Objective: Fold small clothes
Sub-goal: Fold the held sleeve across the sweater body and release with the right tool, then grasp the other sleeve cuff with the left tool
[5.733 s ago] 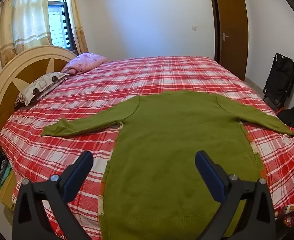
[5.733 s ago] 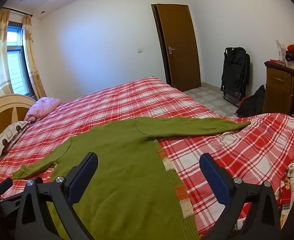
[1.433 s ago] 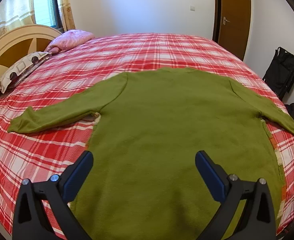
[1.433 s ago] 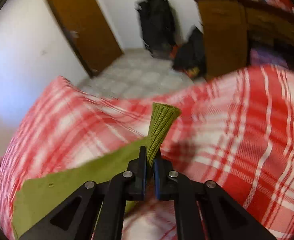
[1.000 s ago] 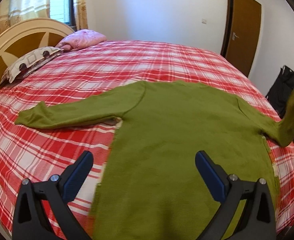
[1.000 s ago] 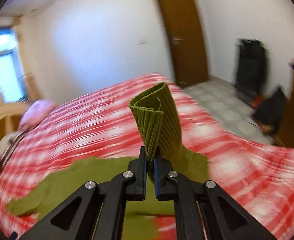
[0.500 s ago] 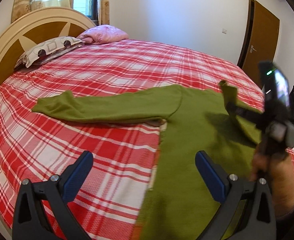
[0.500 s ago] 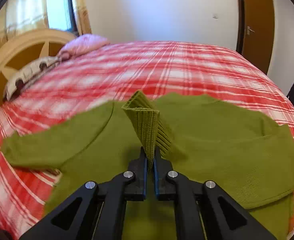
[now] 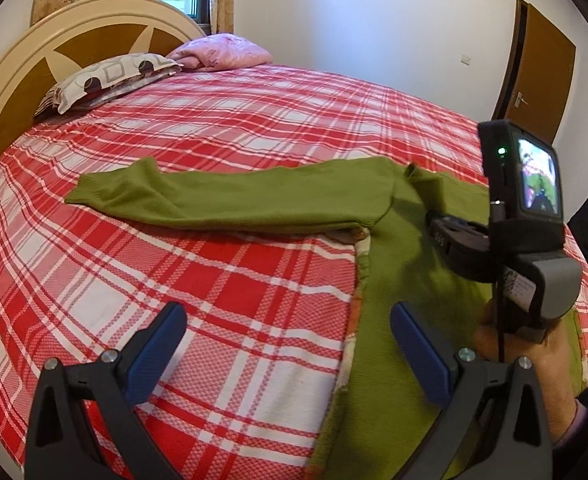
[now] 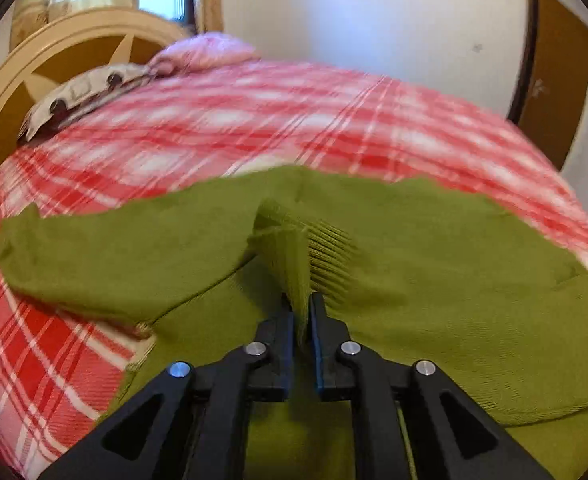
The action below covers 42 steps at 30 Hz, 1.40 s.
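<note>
Sleeve cuff (image 10: 290, 256) now over sweater (image 10: 434, 280); right gripper (image 10: 302, 312) opening

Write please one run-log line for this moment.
right gripper: opening, sleeve cuff between jaws, over green sweater | left gripper: open, empty | other sleeve: flat on bed

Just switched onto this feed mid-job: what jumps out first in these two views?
The green sweater lies across the red plaid bed, one sleeve stretched flat toward the headboard side. The right gripper sits over the sweater's body, its jaws opening with the ribbed cuff of the other sleeve between them. The left gripper hovers wide open and empty above the bedspread beside the sweater's edge.
</note>
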Tool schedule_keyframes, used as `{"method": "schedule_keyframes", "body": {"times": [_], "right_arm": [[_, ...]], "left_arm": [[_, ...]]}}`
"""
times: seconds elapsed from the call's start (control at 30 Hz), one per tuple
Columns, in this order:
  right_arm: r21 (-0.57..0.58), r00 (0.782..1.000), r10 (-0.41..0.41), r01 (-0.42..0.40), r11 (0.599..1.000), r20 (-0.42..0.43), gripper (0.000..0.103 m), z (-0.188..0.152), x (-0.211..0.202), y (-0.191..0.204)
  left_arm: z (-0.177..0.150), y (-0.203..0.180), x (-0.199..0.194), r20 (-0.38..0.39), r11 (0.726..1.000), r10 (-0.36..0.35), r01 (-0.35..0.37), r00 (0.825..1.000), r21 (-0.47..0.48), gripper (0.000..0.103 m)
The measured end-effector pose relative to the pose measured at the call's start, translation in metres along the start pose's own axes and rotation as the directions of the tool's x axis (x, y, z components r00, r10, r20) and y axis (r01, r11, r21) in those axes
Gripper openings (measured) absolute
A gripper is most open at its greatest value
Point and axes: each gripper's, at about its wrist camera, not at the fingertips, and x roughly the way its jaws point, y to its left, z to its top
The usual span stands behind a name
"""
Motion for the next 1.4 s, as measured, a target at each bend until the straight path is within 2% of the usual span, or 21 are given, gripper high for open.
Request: {"method": "schedule_keyframes", "body": {"times": [0.03, 0.07, 0.13, 0.17, 0.2, 0.23, 0.3, 0.33, 0.47, 0.57, 0.67, 0.73, 0.87, 1.03, 1.1, 1.17, 1.23, 1.33, 1.4], "right_arm": [[0.036, 0.996, 0.092, -0.092, 0.995, 0.009, 0.050, -0.001, -0.004, -0.003], [0.086, 0.980, 0.200, -0.201, 0.976, 0.015, 0.065, -0.001, -0.010, -0.007], [0.149, 0.949, 0.316, -0.315, 0.937, 0.020, 0.066, -0.001, -0.018, -0.014], [0.173, 0.934, 0.354, -0.355, 0.919, 0.035, 0.066, -0.001, -0.025, -0.019], [0.187, 0.930, 0.362, -0.369, 0.911, 0.072, 0.066, -0.002, -0.035, -0.029], [0.190, 0.939, 0.330, -0.342, 0.920, 0.096, 0.066, -0.002, -0.042, -0.036], [0.216, 0.972, 0.206, -0.227, 0.950, 0.118, 0.066, -0.004, -0.053, -0.058], [0.229, 0.979, 0.163, -0.187, 0.955, 0.119, 0.066, -0.006, -0.055, -0.070], [0.220, 0.996, 0.055, -0.070, 0.973, 0.075, 0.066, -0.018, -0.048, -0.087], [0.201, 0.998, 0.051, -0.054, 0.978, 0.023, 0.066, -0.029, -0.028, -0.082], [0.145, 1.000, -0.001, 0.000, 0.989, 0.011, 0.066, -0.027, -0.025, -0.075], [0.129, 1.000, 0.018, -0.020, 0.991, 0.017, 0.066, -0.027, -0.033, -0.073], [0.137, 0.991, 0.051, -0.068, 0.988, 0.124, 0.066, -0.033, -0.079, -0.066], [0.082, 0.973, 0.111, -0.130, 0.988, 0.204, 0.066, -0.049, -0.134, -0.046], [0.078, 0.967, 0.128, -0.148, 0.986, 0.220, 0.066, -0.058, -0.152, -0.042], [0.063, 0.966, 0.125, -0.143, 0.988, 0.227, 0.066, -0.063, -0.161, -0.037], [0.054, 0.967, 0.118, -0.133, 0.990, 0.228, 0.066, -0.071, -0.169, -0.033], [0.052, 0.970, 0.116, -0.130, 0.990, 0.214, 0.066, -0.076, -0.174, -0.031], [0.052, 0.972, 0.116, -0.129, 0.990, 0.205, 0.066, -0.078, -0.174, -0.030]], "left_arm": [[0.000, 0.001, 0.000, 0.001, 1.000, 0.001, -0.001, 1.000, -0.001, 0.103], [0.001, 0.001, -0.001, 0.004, 1.000, 0.002, -0.002, 1.000, 0.000, 0.103], [0.002, 0.001, -0.004, 0.015, 1.000, 0.009, -0.009, 1.000, 0.007, 0.103], [0.002, 0.001, -0.004, 0.018, 1.000, 0.011, -0.011, 1.000, 0.011, 0.103], [0.003, 0.000, -0.005, 0.020, 1.000, 0.014, -0.014, 1.000, 0.017, 0.103], [0.003, -0.002, -0.005, 0.020, 1.000, 0.016, -0.016, 1.000, 0.022, 0.103], [0.004, -0.002, -0.006, 0.025, 0.999, 0.022, -0.023, 0.999, 0.029, 0.103], [0.004, -0.002, -0.006, 0.030, 0.999, 0.028, -0.029, 0.999, 0.030, 0.103], [0.005, 0.007, 0.000, 0.009, 0.999, 0.046, -0.046, 0.999, -0.003, 0.103], [0.004, 0.015, 0.004, -0.001, 0.997, 0.074, -0.074, 0.997, -0.017, 0.103], [0.005, 0.025, 0.004, -0.005, 0.992, 0.120, -0.121, 0.993, -0.024, 0.103], [0.009, 0.040, 0.003, -0.013, 0.989, 0.137, -0.137, 0.990, -0.061, 0.103], [0.025, 0.081, -0.001, -0.002, 0.970, 0.182, -0.180, 0.983, -0.166, 0.103], [0.063, 0.147, 0.012, 0.038, 0.922, 0.233, -0.208, 0.972, -0.327, 0.102], [0.073, 0.166, 0.025, 0.039, 0.904, 0.233, -0.202, 0.972, -0.378, 0.094], [0.080, 0.184, 0.044, 0.005, 0.884, 0.228, -0.205, 0.974, -0.420, 0.075], [0.082, 0.204, 0.068, -0.040, 0.863, 0.200, -0.195, 0.979, -0.466, 0.065], [0.077, 0.220, 0.093, -0.100, 0.836, 0.153, -0.182, 0.983, -0.518, 0.062], [0.073, 0.224, 0.100, -0.097, 0.818, 0.148, -0.177, 0.984, -0.548, 0.062]]}}
